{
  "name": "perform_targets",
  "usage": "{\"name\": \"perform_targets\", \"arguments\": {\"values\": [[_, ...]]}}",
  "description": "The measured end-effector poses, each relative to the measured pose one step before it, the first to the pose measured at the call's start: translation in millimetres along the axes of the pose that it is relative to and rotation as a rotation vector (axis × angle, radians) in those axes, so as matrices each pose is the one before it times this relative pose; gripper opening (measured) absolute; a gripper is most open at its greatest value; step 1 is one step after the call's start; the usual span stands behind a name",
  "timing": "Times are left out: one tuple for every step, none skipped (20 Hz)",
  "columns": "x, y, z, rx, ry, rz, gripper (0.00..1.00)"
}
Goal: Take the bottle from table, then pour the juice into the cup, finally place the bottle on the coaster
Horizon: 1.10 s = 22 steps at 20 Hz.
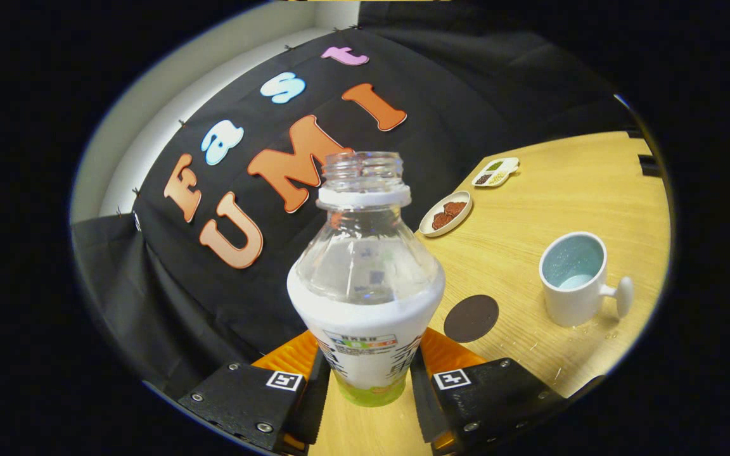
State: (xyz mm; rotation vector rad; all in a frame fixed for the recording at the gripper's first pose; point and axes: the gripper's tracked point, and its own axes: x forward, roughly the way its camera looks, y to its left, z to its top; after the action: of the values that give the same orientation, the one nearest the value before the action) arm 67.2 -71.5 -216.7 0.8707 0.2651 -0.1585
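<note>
**Bottle held low, mouth up, cup waiting off to the side**

The gripper (368, 380) is pinching the bottle (365, 278) low on its body. One finger presses on each side of the wrapped lower part. The bottle sits right between the fingers and looks lifted a bit above the tabletop (568, 190).

The bottle is clear plastic with no cap on. That kind of plastic is thin and smooth, so it may bend if squeezed hard and could slip if held too softly. A little green juice shows at the very bottom. The upper part looks clear, so I think the bottle is light. The wrapped part, where the fingers are now, looks like a good place to hold, since the body is widest and straight there.

The bottle's long line runs up from the fingers to its open mouth. It stands nearly upright, leaning just a little. To pour, the mouth has to tip over toward the cup.

The cup (577, 278) stands on the tabletop well off to the side of the bottle, open end up, handle pointing away from the bottle. The round dark coaster (471, 318) lies flat between the bottle and the cup, with nothing on it.
</note>
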Motion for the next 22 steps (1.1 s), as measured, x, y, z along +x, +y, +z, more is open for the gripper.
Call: {"name": "perform_targets", "arguments": {"values": [[2.77,2.38,0.66,0.04617,-0.00013,0.01057,0.6],[4.0,1.47,0.67,0.04828,-0.00121,0.00803,0.6],[1.52,0.93,0.36,0.04721,-0.00237,0.01003,0.6],[2.57,1.23,0.55,0.04721,-0.00328,0.00991,0.61],[0.35,2.4,3.23,0.04392,-0.00548,0.00831,0.6],[2.93,2.08,1.42,0.03987,-0.00424,0.00644,0.6],[0.19,3.07,2.78,0.03642,-0.00483,0.00823,0.6],[0.18,1.82,1.81,0.03374,-0.00203,0.00618,0.6],[-1.8,2.21,-0.11,0.03026,-0.00119,0.00292,0.6],[0.4,1.8,0.79,0.02825,-0.00056,0.00131,0.6],[0.75,1.08,0.73,0.02431,-0.00049,-0.00053,0.6],[1.36,0.4,1.73,0.02707,-0.0007,0.00014,0.6],[-4.43,0.49,1.31,0.02819,-0.00144,0.00222,0.6],[-0.06,1.36,-0.69,0.02718,0.00083,0.00392,0.6],[1.2,1.52,1.12,0.0276,-0.00118,0.0056,0.6],[2.01,2.53,0.7,0.02533,-0.00121,0.00601,0.6],[1.56,2.93,1.09,0.01955,-0.0014,0.0031,0.6],[1.56,0.25,0.7,0.01434,0.00051,-0.00339,0.6],[0.37,-1.07,-0.87,0.01315,0.00006,-0.00379,0.6],[-0.04,-1.6,0.66,0.01749,0.00176,-0.00138,0.6],[-0.76,1.81,0.4,0.02236,-0.00025,0.00228,0.6],[1.49,0.59,0.94,0.02068,0.0002,0.00532,0.6]]}}
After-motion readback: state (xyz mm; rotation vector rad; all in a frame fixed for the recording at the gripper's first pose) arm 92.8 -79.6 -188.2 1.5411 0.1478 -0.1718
